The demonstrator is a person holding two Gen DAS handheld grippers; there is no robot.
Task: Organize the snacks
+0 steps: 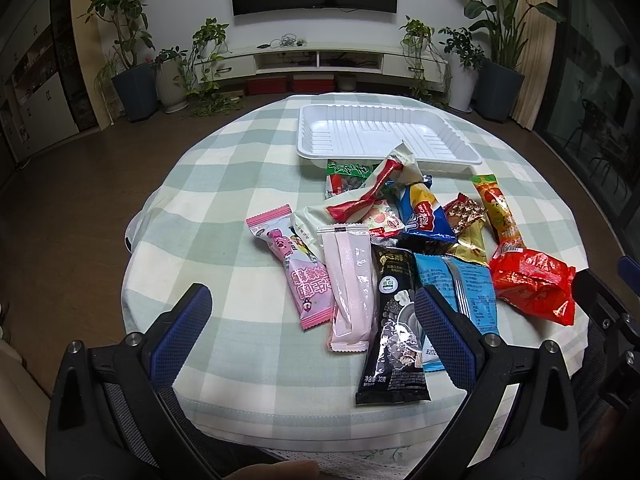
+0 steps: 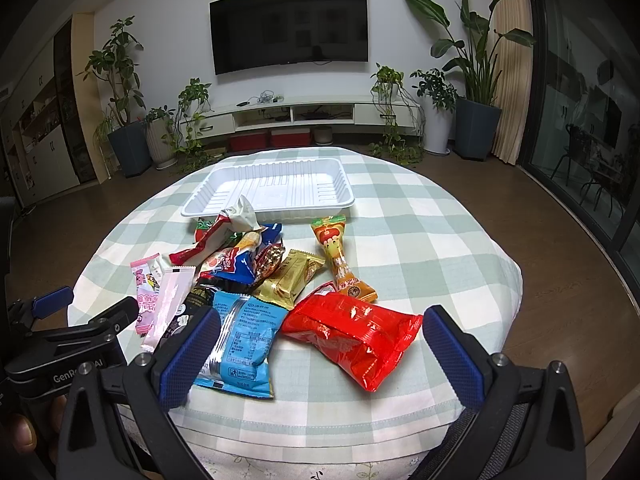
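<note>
Several snack packets lie in a pile on a round table with a green checked cloth [image 1: 224, 208]. An empty white plastic tray [image 1: 384, 136] sits behind the pile; it also shows in the right wrist view [image 2: 272, 188]. My left gripper [image 1: 312, 312] is open and empty, low over the near edge, in front of a pink packet [image 1: 350, 288] and a black packet [image 1: 396, 320]. My right gripper [image 2: 316, 344] is open and empty, with a red packet [image 2: 356, 332] and a blue packet [image 2: 244, 340] between its fingers' line of sight.
An orange stick packet [image 2: 340, 256] and a gold packet [image 2: 288, 280] lie mid-table. The left gripper's body [image 2: 72, 332] shows at the left of the right wrist view. Beyond the table stand a TV cabinet [image 2: 296, 114], potted plants and a glass door on the right.
</note>
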